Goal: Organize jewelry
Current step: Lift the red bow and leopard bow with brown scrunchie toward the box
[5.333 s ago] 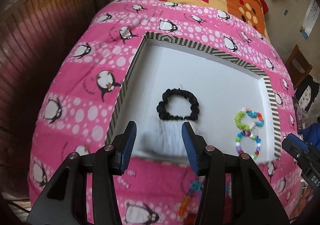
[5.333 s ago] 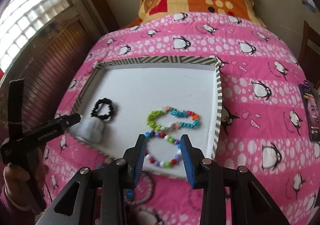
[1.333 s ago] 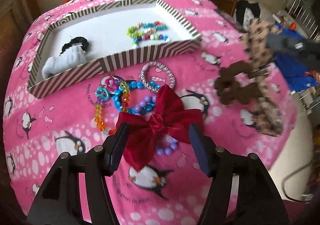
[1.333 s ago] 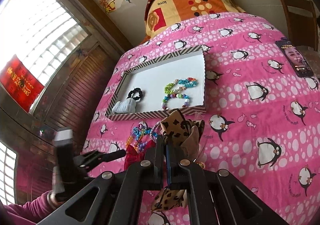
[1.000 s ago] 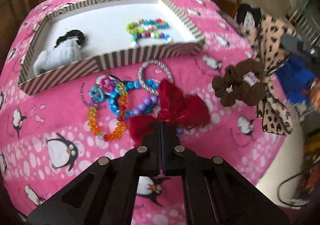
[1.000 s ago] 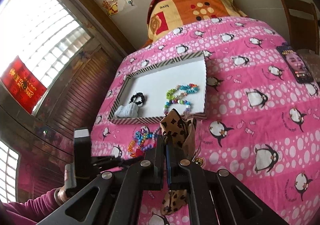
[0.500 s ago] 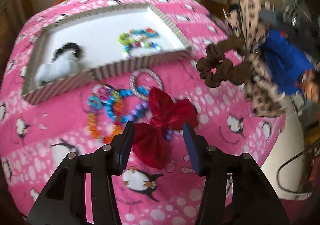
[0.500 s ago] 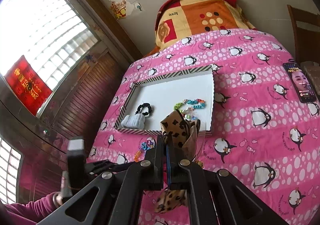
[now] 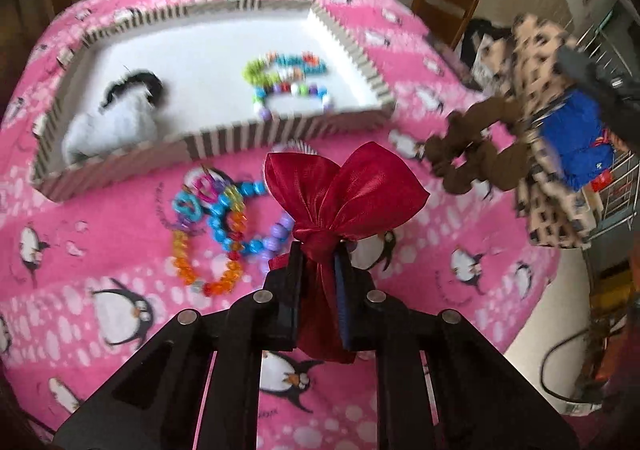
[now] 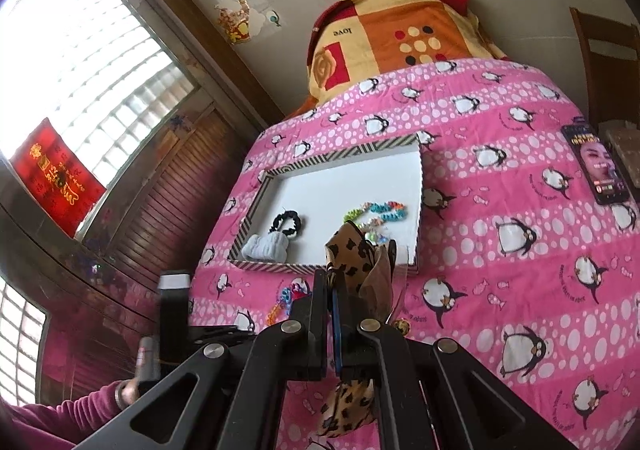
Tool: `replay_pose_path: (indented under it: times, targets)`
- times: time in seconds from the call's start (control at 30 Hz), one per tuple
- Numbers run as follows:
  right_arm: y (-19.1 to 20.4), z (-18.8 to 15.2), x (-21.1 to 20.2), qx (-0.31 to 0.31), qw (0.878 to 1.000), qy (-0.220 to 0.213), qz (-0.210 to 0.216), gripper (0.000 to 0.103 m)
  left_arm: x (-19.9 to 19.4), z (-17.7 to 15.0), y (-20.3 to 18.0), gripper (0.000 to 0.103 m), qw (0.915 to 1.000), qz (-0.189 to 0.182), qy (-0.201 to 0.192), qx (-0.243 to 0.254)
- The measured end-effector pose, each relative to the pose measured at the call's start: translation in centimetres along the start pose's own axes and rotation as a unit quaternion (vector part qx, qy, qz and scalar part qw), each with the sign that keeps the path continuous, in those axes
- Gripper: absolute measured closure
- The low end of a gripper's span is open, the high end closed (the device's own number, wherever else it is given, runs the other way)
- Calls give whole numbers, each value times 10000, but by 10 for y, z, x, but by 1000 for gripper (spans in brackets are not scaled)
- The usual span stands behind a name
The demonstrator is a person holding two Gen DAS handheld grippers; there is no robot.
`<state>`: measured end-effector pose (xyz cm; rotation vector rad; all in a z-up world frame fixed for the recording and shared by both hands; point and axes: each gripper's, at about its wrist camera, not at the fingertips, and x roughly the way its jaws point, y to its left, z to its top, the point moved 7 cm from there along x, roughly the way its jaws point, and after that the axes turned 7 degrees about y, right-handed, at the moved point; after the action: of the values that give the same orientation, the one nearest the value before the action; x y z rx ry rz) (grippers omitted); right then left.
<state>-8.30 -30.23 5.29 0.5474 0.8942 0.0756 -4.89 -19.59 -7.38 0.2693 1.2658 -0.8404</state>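
My left claw (image 9: pixel 316 254) is clenched on the shiny red satin bow (image 9: pixel 344 190), lifted just short of the striped cardboard tray (image 9: pixel 248 138). My right claw (image 10: pixel 330 286) pinches the leopard-print fabric scrunchie (image 10: pixel 356 254) – its dangling brown part could snag the tray's edge, I judge.

The tray (image 9: pixel 224 140) lies on the bed (image 10: pixel 520 290), toward its window-side edge. In the tray, the knit hat (image 10: pixel 267 245) sits in the near corner on that side, the scrunchie (image 10: pixel 287 223) just behind it, touching; two bead bracelets (image 9: pixel 288 80) lie toward the tray's opposite wall. Before the tray's near wall a cluster of bead bracelets (image 9: pixel 216 226) lies on the bed (some overlapping). A phone (image 10: pixel 596 170) lies at the bed's far-side edge, well apart from the tray.
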Motion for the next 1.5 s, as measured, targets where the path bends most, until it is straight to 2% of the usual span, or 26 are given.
replay_pose_path:
  times: [0.23, 0.37, 0.57, 0.7, 0.87, 0.97, 1.13, 1.17, 1.2, 1.23, 1.27, 1.33, 1.37, 1.4, 1.43, 1.47, 1.5]
  targets:
    - [20, 26, 2, -289, 9995, -93, 34, 102, -44, 20, 10, 90, 9985, -261, -416, -235]
    - [33, 47, 10, -481, 9988, -111, 60, 102, -64, 38, 24, 90, 9972, -117, -646, -355]
    - [51, 75, 29, -678, 9976, -81, 131, 102, -72, 61, 50, 90, 9956, -93, -695, -626]
    - [60, 85, 37, -801, 9965, -39, 245, 102, -78, 62, 59, 90, 9946, -183, -709, -729]
    - [62, 87, 43, -778, 9964, 17, 339, 102, -77, 44, 55, 90, 9943, -666, -480, -686]
    - [64, 84, 46, -759, 9964, 44, 370, 102, -65, 26, 55, 90, 9899, -1108, -140, -869]
    - [66, 80, 44, -733, 9966, 13, 365, 102, -63, 5, 60, 90, 9818, -1525, 17, -1136]
    - [66, 80, 44, -720, 9967, -3, 374, 102, -60, 0, 63, 90, 9828, -1423, 90, -1172]
    - [66, 79, 43, -708, 9968, -20, 383, 102, -47, -12, 67, 90, 9887, -936, 380, -1107]
    - [67, 77, 42, -698, 9968, -26, 382, 102, -40, -19, 71, 90, 9912, -621, 542, -1035]
    - [67, 77, 42, -689, 9969, -25, 383, 102, -37, -26, 73, 90, 9907, -552, 636, -1065]
    - [68, 74, 41, -674, 9969, -45, 412, 102, -44, -31, 76, 90, 9869, -874, 536, -1245]
    - [69, 72, 40, -669, 9968, -54, 422, 102, -47, -33, 79, 90, 9896, -690, 408, -1197]
    - [69, 70, 41, -654, 9969, -51, 433, 102, -40, -41, 84, 90, 9926, -204, 558, -1061]
    - [70, 70, 41, -646, 9969, -36, 443, 102, -29, -51, 88, 91, 9912, 80, 880, -981]
    - [71, 68, 43, -642, 9969, -14, 448, 102, -21, -60, 91, 91, 9884, 113, 1107, -1035]
    - [72, 67, 43, -651, 9969, -10, 447, 102, -20, -67, 95, 91, 9857, -95, 1178, -1200]
